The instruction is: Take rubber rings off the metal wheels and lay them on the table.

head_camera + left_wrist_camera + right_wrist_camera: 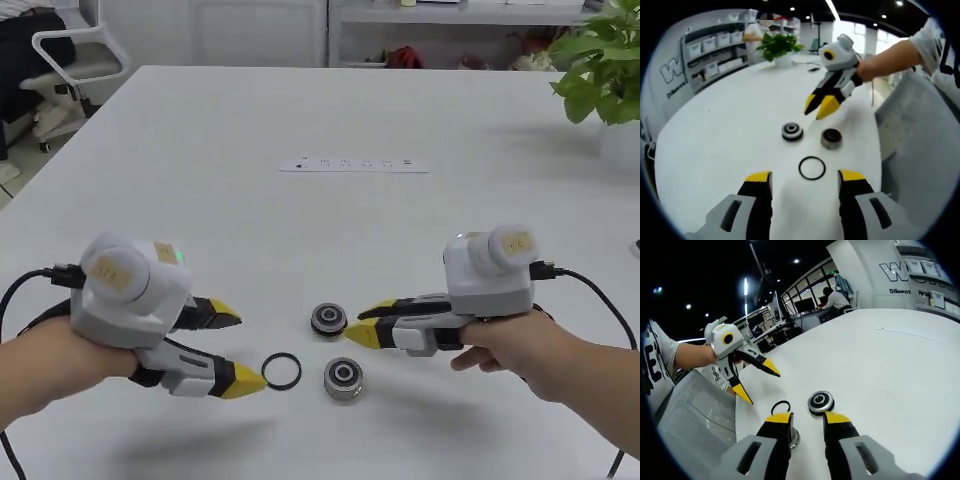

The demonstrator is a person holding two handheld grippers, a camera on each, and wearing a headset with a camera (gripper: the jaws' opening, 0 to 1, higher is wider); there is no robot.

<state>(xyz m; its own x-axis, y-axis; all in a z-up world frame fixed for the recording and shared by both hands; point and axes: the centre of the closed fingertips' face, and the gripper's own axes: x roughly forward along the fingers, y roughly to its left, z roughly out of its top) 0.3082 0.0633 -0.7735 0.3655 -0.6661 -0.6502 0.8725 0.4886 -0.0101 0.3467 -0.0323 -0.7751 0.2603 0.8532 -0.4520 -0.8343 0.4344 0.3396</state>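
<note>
Left gripper (245, 350) jaws wide and empty, black ring (281, 370) on table (300, 220) just ahead, right gripper (362, 325) jaws narrow, empty, tips beside far wheel (328, 319), near wheel (343, 378) by ring.

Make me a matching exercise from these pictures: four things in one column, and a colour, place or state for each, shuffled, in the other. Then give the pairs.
1. rubber ring
2. power strip
3. plant
4. left gripper

A. open, holding nothing
B. green, at the far right
C. white, farther along the table
D. black, lying flat and loose

Pairs: 1-D, 2-C, 3-B, 4-A
</note>
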